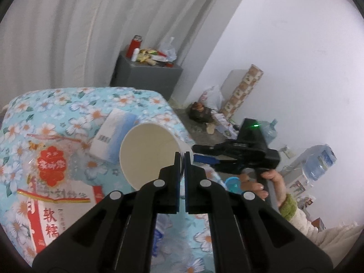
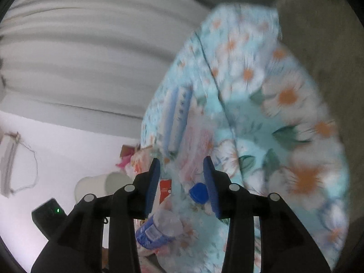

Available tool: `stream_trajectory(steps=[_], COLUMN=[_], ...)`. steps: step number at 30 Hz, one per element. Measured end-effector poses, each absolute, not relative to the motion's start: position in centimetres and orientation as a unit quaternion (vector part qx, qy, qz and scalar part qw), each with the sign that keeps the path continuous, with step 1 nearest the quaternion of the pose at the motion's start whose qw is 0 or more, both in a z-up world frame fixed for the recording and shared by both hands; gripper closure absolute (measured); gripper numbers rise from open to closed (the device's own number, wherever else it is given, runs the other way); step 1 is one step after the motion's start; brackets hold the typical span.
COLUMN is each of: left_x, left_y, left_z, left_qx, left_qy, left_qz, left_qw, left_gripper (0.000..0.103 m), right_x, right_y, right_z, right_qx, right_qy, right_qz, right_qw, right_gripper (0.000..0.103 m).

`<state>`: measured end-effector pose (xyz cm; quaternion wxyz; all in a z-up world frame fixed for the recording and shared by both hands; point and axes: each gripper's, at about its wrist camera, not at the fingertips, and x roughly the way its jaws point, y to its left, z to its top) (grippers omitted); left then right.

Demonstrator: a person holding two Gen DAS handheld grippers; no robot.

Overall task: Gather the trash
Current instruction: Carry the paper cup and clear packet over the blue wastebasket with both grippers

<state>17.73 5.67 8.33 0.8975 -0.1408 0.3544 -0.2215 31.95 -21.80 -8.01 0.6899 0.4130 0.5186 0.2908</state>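
Note:
My left gripper (image 1: 181,158) is shut on the rim of a white paper cup (image 1: 147,152), held tilted above the floral bedspread (image 1: 68,104) with its mouth towards the camera. In the right wrist view my right gripper (image 2: 182,175) is open over the same bedspread (image 2: 284,113). A clear plastic bottle (image 2: 163,225) with a blue cap (image 2: 199,192) and a blue label lies under and between its fingers, the cap close to the right finger; the pads do not press on it. The cup (image 2: 97,184) shows at the lower left there.
On the bed lie a white-and-blue box (image 1: 113,136) and a clear bag with red print (image 1: 52,182). A grey cabinet (image 1: 147,75) with clutter stands behind. Bags, boxes and water jugs (image 1: 318,161) crowd the floor by the white wall. A hand (image 1: 273,179) holds the right gripper (image 1: 200,153).

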Motion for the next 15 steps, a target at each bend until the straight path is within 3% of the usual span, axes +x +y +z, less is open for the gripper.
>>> stream_trajectory(steps=[9,15], left_x=[18.8,19.3], left_y=[8.3,8.5], left_z=[7.1,6.5], left_qx=[-0.154,-0.161], left_qy=[0.370,0.373], left_qz=[-0.188,-0.188], left_qw=[0.897,0.894], left_gripper=[0.102,0.102], right_x=[36.9,37.4], right_y=[-19.0,-18.4], right_z=[-13.5,-13.3], right_qx=[0.440,0.432], right_qy=[0.562,0.559], right_qz=[0.269,0.265], right_qw=[0.647,0.656], right_gripper=[0.064,0.064])
